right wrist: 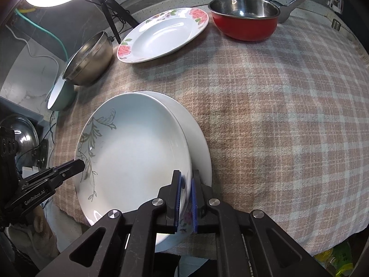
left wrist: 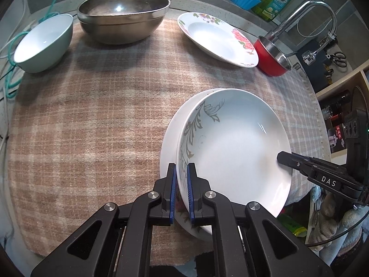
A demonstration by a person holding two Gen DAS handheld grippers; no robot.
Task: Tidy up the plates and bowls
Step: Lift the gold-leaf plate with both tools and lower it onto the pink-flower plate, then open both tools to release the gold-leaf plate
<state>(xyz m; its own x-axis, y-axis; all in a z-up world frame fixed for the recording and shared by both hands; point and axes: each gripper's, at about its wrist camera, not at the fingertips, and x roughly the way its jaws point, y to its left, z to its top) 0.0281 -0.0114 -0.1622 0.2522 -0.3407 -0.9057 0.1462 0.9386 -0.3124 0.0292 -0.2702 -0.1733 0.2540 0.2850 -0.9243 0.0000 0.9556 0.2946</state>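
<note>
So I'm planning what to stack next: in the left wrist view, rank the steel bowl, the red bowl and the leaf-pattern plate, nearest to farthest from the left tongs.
1. Leaf-pattern plate, gripped at its rim by the left tongs.
2. Red bowl, far right.
3. Steel bowl, far back, left of centre.

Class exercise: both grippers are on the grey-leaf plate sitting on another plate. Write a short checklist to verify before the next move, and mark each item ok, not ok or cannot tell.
1. Left gripper clamped on the rim of the grey-leaf plate: ok.
2. Right gripper clamped on the opposite rim: ok.
3. Grey-leaf plate resting fully on the lower plate: cannot tell.
4. Plates centred: not ok, offset.
5. Stack clear of the rose plate and red bowl: ok.
</note>
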